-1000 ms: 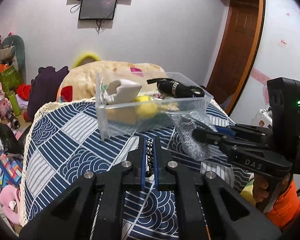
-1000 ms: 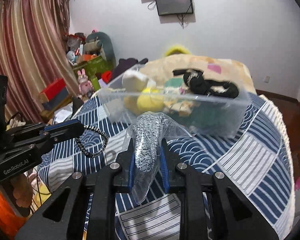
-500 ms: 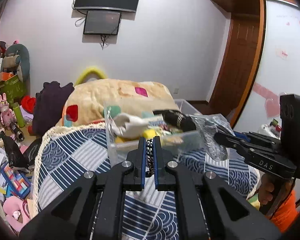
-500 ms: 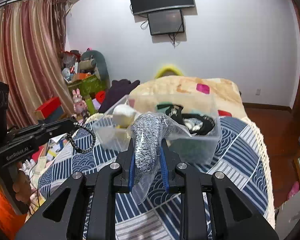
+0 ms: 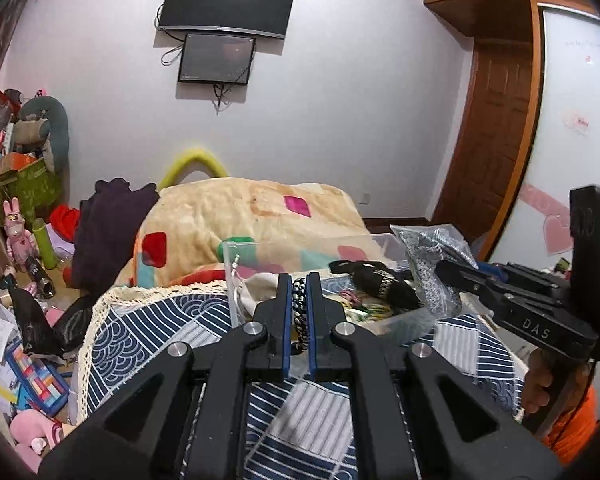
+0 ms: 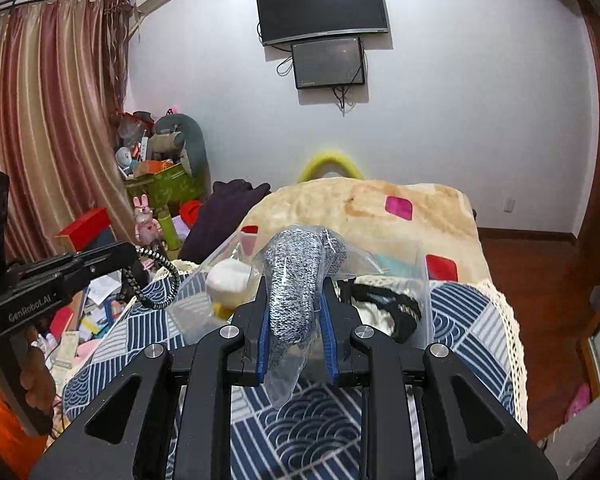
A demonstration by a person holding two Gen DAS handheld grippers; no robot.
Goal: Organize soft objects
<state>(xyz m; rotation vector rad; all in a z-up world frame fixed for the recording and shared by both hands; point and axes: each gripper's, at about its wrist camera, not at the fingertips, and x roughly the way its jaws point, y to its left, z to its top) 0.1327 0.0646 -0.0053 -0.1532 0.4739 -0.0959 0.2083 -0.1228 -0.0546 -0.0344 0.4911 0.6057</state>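
Observation:
My left gripper (image 5: 299, 286) is shut on a black-and-white braided cord (image 5: 300, 312), whose loop hangs from it in the right wrist view (image 6: 156, 280). My right gripper (image 6: 294, 300) is shut on a grey knit item in a clear plastic bag (image 6: 296, 284), also seen in the left wrist view (image 5: 432, 268). Both are held above the near side of a clear plastic bin (image 5: 236, 280) on the blue patterned bed cover. The bin holds a black belt (image 5: 380, 280), a white plush (image 6: 228, 280) and other soft items.
A beige blanket (image 5: 240, 216) lies heaped behind the bin. A dark purple garment (image 5: 108, 232) hangs at its left. Toys, boxes and papers cover the floor at left (image 5: 24, 344). A wooden door (image 5: 496, 128) stands at right. The bed edge has a lace trim (image 6: 508, 332).
Both grippers have risen and pulled back from the bin, still holding the cord and the bagged knit item. The bin now looks smaller and lower in both views.

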